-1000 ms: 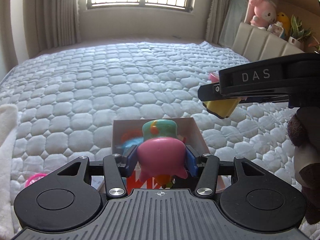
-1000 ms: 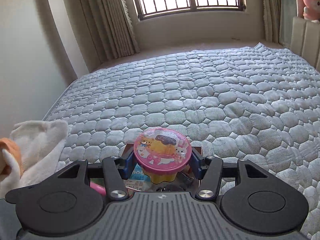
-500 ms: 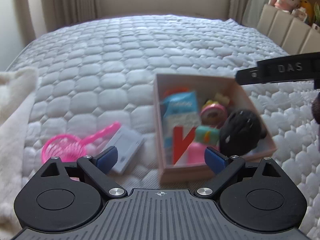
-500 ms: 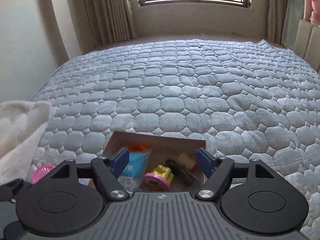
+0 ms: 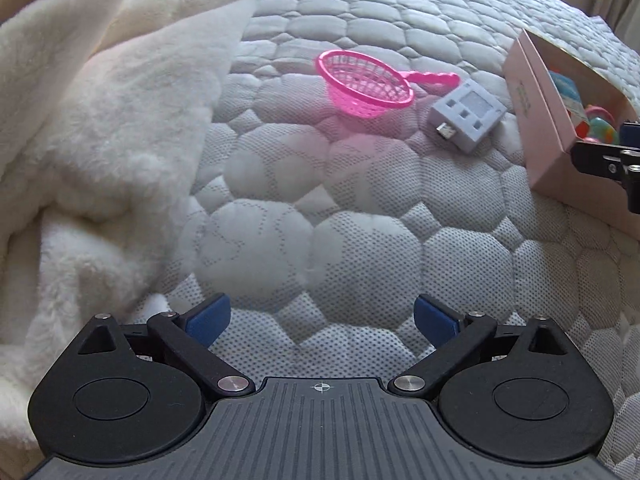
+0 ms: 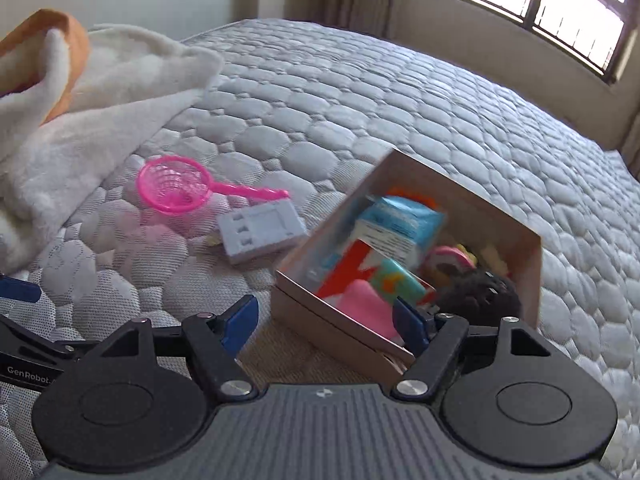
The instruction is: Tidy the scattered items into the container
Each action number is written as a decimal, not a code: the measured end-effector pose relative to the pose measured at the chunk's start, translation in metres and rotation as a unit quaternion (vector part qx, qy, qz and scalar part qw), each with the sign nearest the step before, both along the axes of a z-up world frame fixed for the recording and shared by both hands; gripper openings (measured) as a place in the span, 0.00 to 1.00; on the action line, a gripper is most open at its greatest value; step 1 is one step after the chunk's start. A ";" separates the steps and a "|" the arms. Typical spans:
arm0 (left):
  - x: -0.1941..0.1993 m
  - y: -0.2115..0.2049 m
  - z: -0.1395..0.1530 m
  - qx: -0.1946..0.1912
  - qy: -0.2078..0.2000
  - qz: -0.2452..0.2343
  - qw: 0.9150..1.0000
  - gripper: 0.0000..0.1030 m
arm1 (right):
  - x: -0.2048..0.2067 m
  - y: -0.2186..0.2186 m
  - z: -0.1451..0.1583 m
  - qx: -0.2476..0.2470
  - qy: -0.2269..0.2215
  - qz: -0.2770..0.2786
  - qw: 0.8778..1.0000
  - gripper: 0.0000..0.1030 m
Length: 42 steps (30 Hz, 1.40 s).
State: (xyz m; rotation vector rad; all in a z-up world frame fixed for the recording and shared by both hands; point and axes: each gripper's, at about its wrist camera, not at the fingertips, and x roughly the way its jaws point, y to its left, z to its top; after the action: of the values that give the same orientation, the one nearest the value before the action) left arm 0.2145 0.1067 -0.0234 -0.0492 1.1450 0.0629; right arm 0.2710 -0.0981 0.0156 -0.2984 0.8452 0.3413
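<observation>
The left gripper is opening wide over bare quilting, nothing between its blue pads; the right gripper is hanging part open and empty at the near wall of the cardboard box. The pink plastic strainer and the hard grey block are lying beside that box, toward the fluffy blanket at the mattress edge. The mesh bowl is likely thin and could flex or slip; the soft quilt could sink under a pressing jaw.
</observation>
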 end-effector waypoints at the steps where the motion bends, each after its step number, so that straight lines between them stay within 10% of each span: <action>1: 0.001 0.005 0.001 -0.005 -0.003 0.002 1.000 0.98 | 0.007 0.009 -0.001 0.002 0.001 0.006 1.000 0.72; 6: -0.005 0.022 0.005 -0.029 -0.020 -0.009 0.999 0.98 | 0.041 0.061 -0.019 -0.068 -0.004 0.085 0.994 0.72; 11: -0.018 0.042 0.005 -0.050 -0.030 -0.015 0.998 0.99 | 0.072 0.093 -0.036 -0.167 0.051 0.224 0.959 0.85; 22: -0.030 0.069 -0.006 -0.091 -0.044 0.006 0.995 0.99 | 0.136 0.115 -0.067 -0.199 0.169 0.201 0.944 0.85; 29: -0.027 0.055 0.000 -0.079 -0.042 -0.009 0.996 0.99 | 0.081 0.103 -0.025 -0.140 0.137 0.203 0.959 0.18; 36: -0.026 0.032 0.012 -0.078 -0.050 -0.032 0.995 0.99 | 0.004 0.080 -0.016 -0.190 0.036 0.235 0.952 0.23; 42: -0.032 0.034 0.012 -0.086 -0.052 -0.038 0.994 1.00 | 0.035 0.098 -0.011 -0.189 0.000 0.235 0.954 0.48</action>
State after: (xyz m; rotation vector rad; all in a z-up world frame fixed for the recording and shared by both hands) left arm 0.1821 0.1402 -0.0115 -0.1609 1.0440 -0.1054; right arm 0.3061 0.0004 0.0050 -0.8637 0.8314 0.6226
